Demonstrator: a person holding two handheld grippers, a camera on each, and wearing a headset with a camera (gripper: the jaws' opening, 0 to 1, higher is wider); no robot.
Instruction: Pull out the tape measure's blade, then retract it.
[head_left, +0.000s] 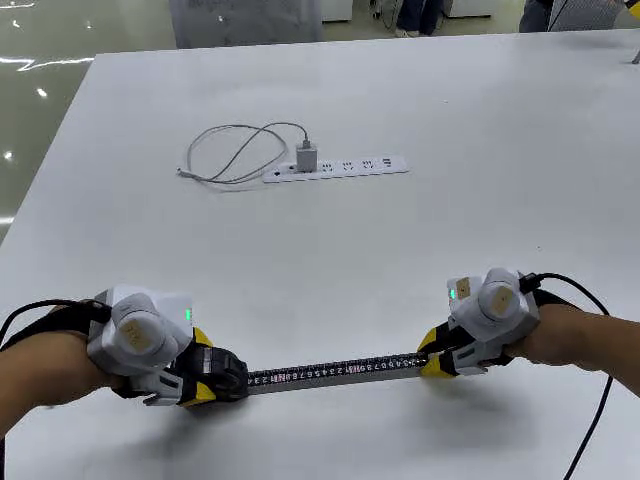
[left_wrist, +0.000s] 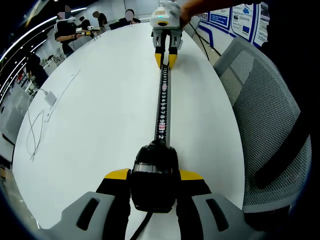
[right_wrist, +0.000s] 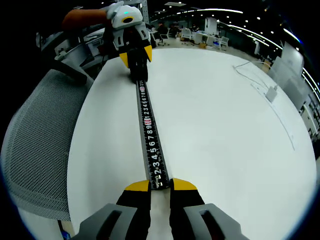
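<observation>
A smooth, matte white table (head_left: 420, 230) carries a long white power strip (head_left: 350, 167), with a white charger (head_left: 306, 157) plugged in at one end and a thin pale cable (head_left: 235, 150) looping away from it.

The left gripper (head_left: 208, 366) has its yellow-tipped jaws pressed against both flanks of the tape measure (head_left: 228, 372), a rounded black case. The right gripper (head_left: 431, 354) has its yellow tips drawn together on the free end of the blade (head_left: 335, 371). The blade is a narrow, dark, flat strip printed with pale numerals and a few red marks. It stretches straight between the two grippers, low over the tabletop. Whether it touches the surface cannot be told.

The tape measure is well apart from the power strip, on the person's side, and runs roughly parallel to it near the table's front edge. Bare tabletop lies between the strip and the blade, and more beyond the strip to the far edge. A grey mesh chair (left_wrist: 265, 100) stands just past the front edge, on the far side of the blade from the strip.
</observation>
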